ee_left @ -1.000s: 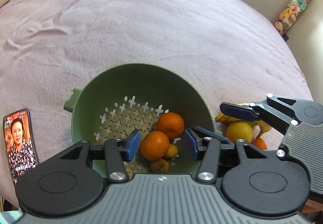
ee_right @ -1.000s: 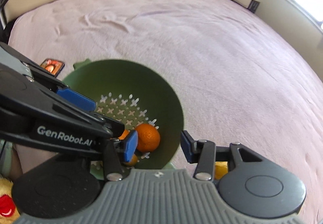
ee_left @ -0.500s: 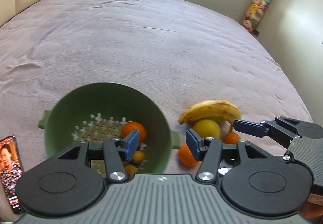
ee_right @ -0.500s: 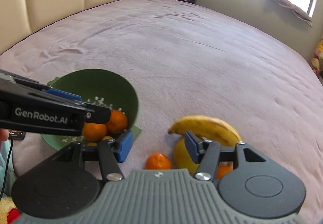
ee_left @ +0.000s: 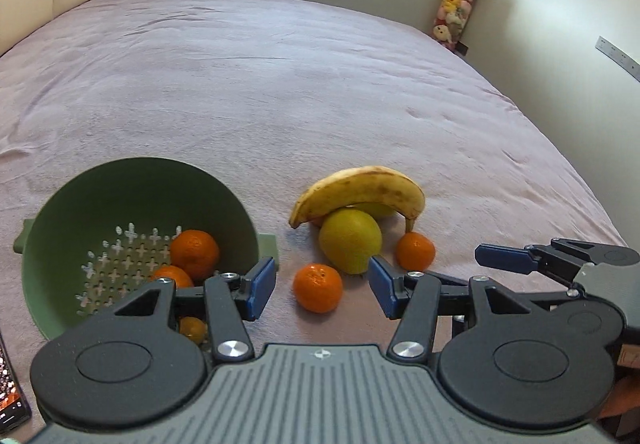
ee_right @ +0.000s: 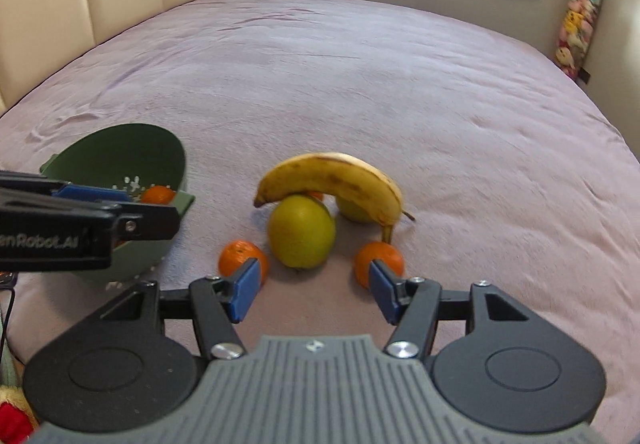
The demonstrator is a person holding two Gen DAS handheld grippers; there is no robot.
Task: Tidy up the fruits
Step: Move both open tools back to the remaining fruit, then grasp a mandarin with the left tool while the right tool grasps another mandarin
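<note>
Oranges already sit in the green perforated plastic colander; a yellow banana, yellow-green round fruits and loose small oranges remain on the mauve bed at its three o'clock. Left gripper spread, empty; right gripper opening, empty.

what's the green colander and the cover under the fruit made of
Green colander: looks like matte moulded plastic, an even dull colour with clean cross-shaped drain holes and a moulded side tab. Mauve cover: soft fabric, probably fleece or plush, with a fuzzy nap and shallow wrinkles.
</note>
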